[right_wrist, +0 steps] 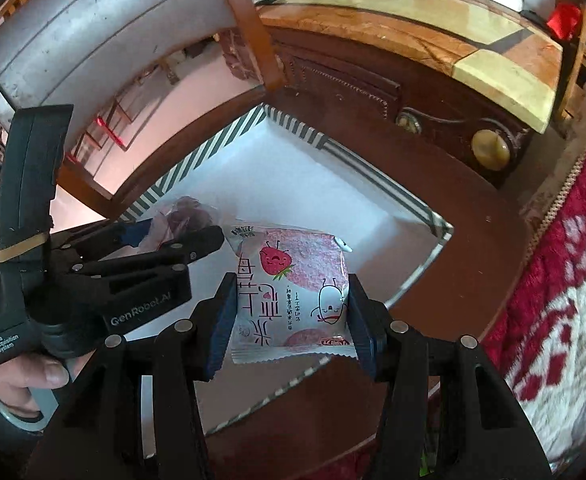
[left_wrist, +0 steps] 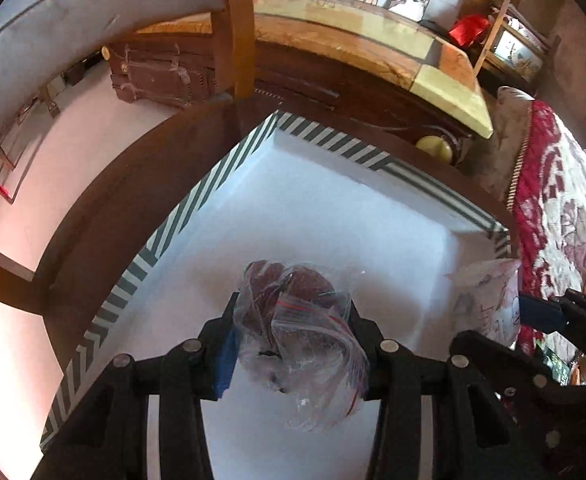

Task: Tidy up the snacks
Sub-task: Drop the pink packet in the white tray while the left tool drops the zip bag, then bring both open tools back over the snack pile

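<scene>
My left gripper [left_wrist: 293,320] is shut on a clear zip bag of dark red snacks [left_wrist: 305,320], hanging over the white inside of a striped-rim box [left_wrist: 197,208]. My right gripper [right_wrist: 291,308] is shut on a pink-and-white strawberry snack packet [right_wrist: 293,292], held above the near right part of the same box [right_wrist: 209,148]. In the right wrist view the left gripper [right_wrist: 173,240] is to the left with the zip bag [right_wrist: 181,216] between its fingers. In the left wrist view the strawberry packet [left_wrist: 489,300] and the right gripper's fingers [left_wrist: 541,312] show at the right edge.
The box rests on a round dark wooden table [right_wrist: 473,248]. A wooden chair [left_wrist: 237,32] stands behind it, and a dark cabinet with a glossy yellow top [right_wrist: 493,68] lies beyond. A red-and-white quilt [right_wrist: 565,300] is at the right. A hand [right_wrist: 25,376] holds the left gripper.
</scene>
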Tool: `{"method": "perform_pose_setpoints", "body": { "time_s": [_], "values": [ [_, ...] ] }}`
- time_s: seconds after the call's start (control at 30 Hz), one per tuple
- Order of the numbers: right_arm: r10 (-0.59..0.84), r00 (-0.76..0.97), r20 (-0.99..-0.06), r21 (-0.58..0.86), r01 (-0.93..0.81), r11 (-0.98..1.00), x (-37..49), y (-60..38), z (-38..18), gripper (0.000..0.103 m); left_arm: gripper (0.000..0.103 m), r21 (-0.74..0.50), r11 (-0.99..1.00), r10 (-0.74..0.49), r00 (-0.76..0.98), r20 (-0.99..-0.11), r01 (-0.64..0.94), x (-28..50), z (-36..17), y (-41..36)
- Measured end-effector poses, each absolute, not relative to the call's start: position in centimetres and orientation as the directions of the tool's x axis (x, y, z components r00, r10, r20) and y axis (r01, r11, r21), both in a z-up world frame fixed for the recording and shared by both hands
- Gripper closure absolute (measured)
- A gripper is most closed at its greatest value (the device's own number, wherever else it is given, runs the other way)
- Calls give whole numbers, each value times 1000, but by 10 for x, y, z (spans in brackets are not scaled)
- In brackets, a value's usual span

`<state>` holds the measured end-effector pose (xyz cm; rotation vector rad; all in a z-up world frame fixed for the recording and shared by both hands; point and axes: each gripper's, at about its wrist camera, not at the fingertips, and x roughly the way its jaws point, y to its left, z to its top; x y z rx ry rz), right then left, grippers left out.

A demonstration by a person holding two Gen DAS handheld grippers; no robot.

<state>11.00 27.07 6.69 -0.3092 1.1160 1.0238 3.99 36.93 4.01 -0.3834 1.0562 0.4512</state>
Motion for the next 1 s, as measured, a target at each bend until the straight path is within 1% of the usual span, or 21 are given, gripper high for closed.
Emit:
{"method": "perform_pose_setpoints", "body": {
  "time_s": [0.27, 0.3, 0.33, 0.37, 0.43, 0.47, 0.5, 0.53, 0.57, 0.77, 0.87, 1.0],
  "values": [
    [490, 9, -872, 276, -817, 507, 99, 282, 45, 52, 55, -62, 830, 190, 385, -903, -555, 30, 31, 369],
    [487, 6, -873, 278, -814, 509, 99, 282, 44, 52, 55, -74, 824, 183, 388, -904, -562, 28, 31, 371],
    [491, 8, -871, 282, -811, 513, 99, 281, 43, 51, 52, -83, 819, 176, 386, -906, -568, 27, 30, 372],
    [500, 8, -866, 290, -807, 515, 98, 280, 43, 50, 47, -88, 815, 171, 384, -908, -572, 25, 29, 372],
    [499, 2, -866, 295, -805, 516, 96, 281, 44, 48, 41, -88, 811, 172, 379, -909, -579, 23, 27, 370],
    [494, 5, -869, 289, -806, 517, 94, 281, 44, 47, 36, -87, 807, 174, 377, -910, -584, 20, 26, 370],
    [487, 9, -873, 281, -808, 518, 93, 281, 44, 47, 34, -93, 805, 171, 379, -909, -586, 17, 25, 369],
    [474, 17, -880, 264, -813, 519, 90, 280, 44, 47, 27, -103, 804, 167, 389, -906, -585, 15, 25, 367],
    [458, 19, -889, 253, -814, 523, 88, 279, 43, 47, 24, -113, 801, 164, 397, -903, -588, 12, 25, 365],
    [447, 26, -894, 237, -819, 523, 81, 260, 45, 47, 21, -89, 815, 175, 389, -905, -573, 1, 23, 336],
    [446, 14, -895, 238, -832, 502, 77, 247, 45, 47, 21, -103, 800, 173, 392, -903, -591, -8, 25, 322],
    [447, 19, -894, 235, -830, 506, 69, 225, 46, 46, 20, -119, 821, 148, 410, -900, -558, -14, 26, 305]
  ]
}}
